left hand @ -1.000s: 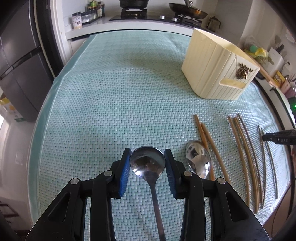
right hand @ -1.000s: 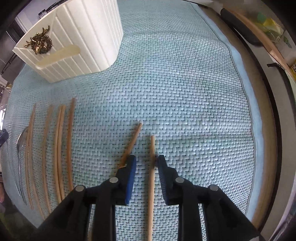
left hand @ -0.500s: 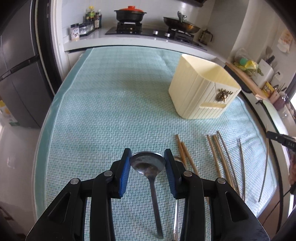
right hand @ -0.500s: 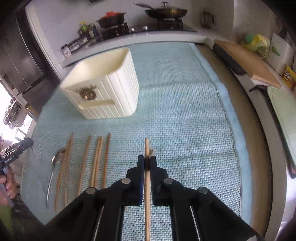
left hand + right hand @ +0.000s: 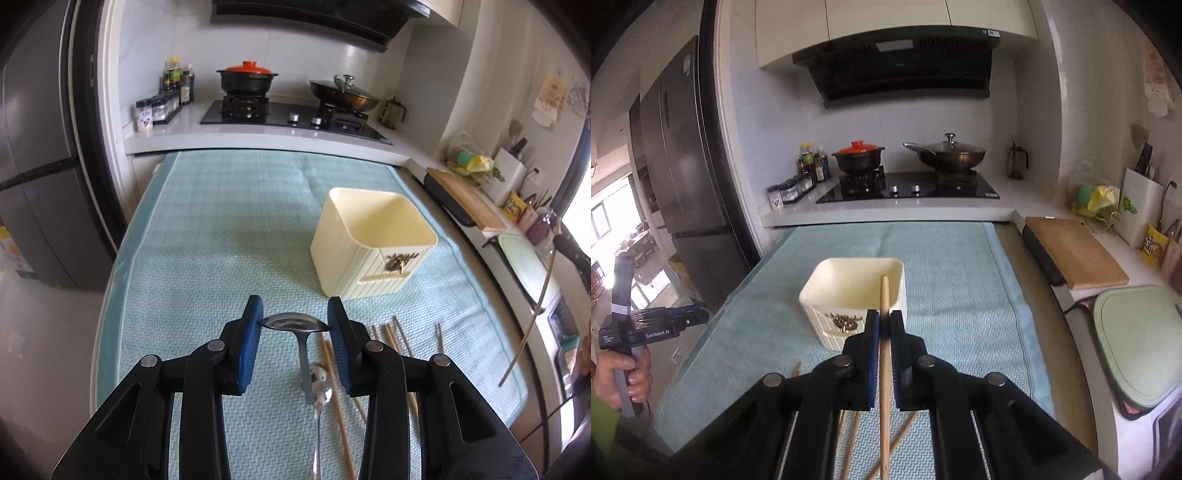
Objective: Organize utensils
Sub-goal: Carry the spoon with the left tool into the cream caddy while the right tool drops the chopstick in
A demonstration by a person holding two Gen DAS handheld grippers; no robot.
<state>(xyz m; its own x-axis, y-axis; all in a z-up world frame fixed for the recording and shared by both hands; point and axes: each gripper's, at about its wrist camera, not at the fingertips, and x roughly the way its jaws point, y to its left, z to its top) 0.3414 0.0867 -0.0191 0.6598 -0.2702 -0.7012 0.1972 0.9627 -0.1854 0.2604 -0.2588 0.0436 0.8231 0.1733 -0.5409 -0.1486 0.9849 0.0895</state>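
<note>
Left jaws [image 5: 295,320] clamping spoon [image 5: 294,322], right jaws [image 5: 884,325] pinching chopstick [image 5: 884,369], cream bin [image 5: 857,295] ahead

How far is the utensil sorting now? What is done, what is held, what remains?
Done: nothing visible; the cream holder looks empty. In hand: the left gripper holds a spoon, the right gripper a chopstick, both lifted. Left: another spoon and several chopsticks on the teal mat.

White-tiled kitchen wall [image 5: 923,110], black range hood [image 5: 901,62], grey fridge [image 5: 683,147]
</note>
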